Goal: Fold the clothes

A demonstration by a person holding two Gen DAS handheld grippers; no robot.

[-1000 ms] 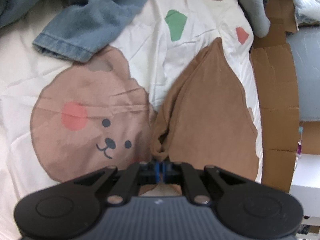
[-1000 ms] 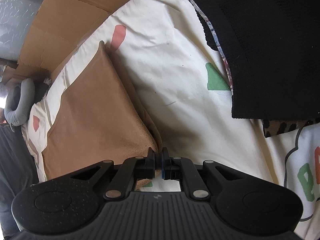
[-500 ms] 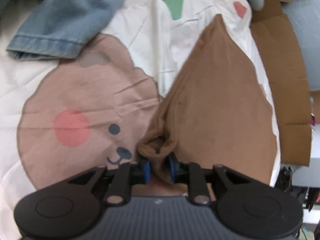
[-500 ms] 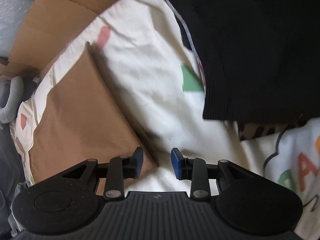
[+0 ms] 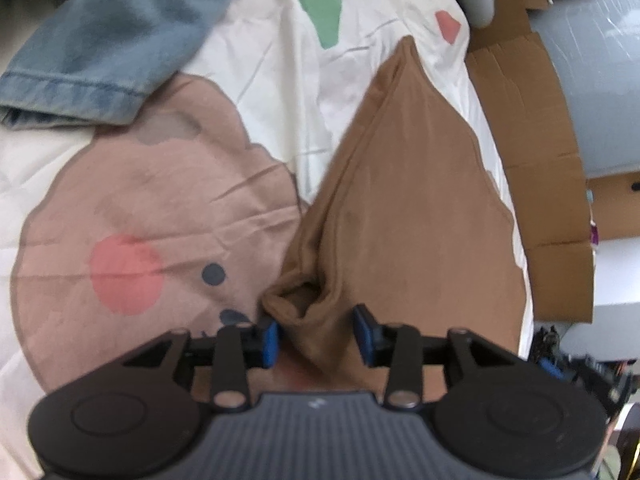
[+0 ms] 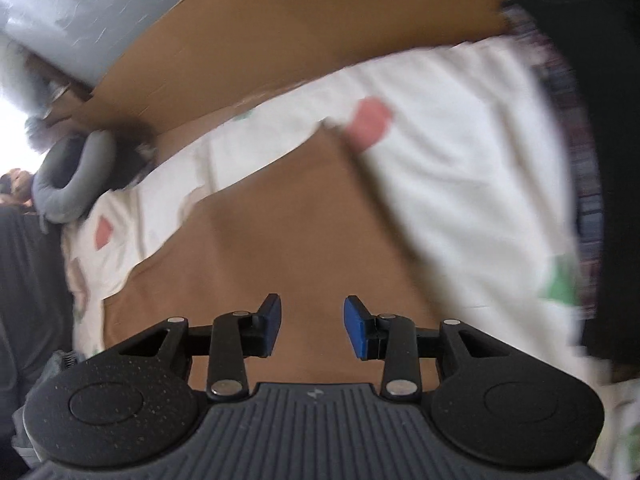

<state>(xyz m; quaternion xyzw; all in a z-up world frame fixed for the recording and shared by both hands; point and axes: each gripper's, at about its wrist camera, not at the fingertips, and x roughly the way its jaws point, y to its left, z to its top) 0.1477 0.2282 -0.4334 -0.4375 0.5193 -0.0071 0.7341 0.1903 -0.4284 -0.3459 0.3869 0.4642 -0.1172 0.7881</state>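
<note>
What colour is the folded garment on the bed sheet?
Plain tan brown, no pattern; the folded garment shows best in the left wrist view.

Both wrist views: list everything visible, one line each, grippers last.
brown garment: one, brown, folded on the sheet.
bedsheet: one, white with bear print, beneath everything.
denim garment: one, blue, upper left of left view.
black garment: one, black, right edge of right view.
cardboard: brown, flattened beside the sheet.
neck pillow: one, grey, far end.
left gripper: jaws just opened, brown corner between them.
right gripper: jaws just opened, empty.
</note>
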